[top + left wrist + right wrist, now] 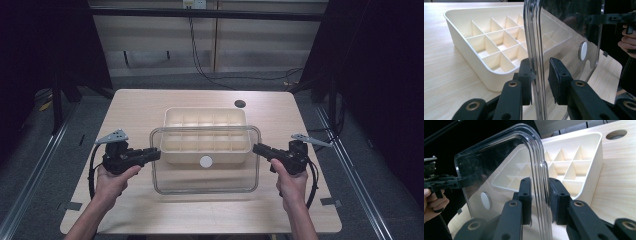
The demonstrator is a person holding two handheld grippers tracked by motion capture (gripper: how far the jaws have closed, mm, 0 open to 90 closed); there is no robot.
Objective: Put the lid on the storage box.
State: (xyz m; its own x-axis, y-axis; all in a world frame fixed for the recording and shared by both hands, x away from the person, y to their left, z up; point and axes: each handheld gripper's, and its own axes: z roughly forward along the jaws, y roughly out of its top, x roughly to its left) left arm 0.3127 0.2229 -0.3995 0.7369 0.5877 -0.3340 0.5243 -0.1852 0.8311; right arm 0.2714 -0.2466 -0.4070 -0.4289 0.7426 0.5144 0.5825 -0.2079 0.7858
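A clear plastic lid [205,184] with a white round knob [206,161] hangs over the near part of a cream tray [205,116] divided into several compartments. My left gripper [156,154] is shut on the lid's left rim and my right gripper [257,148] on its right rim. In the left gripper view my jaws [540,72] pinch the lid's edge [535,37], with the tray [474,50] behind and the knob [582,51] to the right. In the right gripper view my jaws [540,188] clamp the opposite rim [534,157], with the tray [584,162] beyond.
The light wooden table [135,110] has a round cable hole [240,103] behind the tray. A dark floor and metal rails surround the table. A black cable [200,55] hangs down the back wall.
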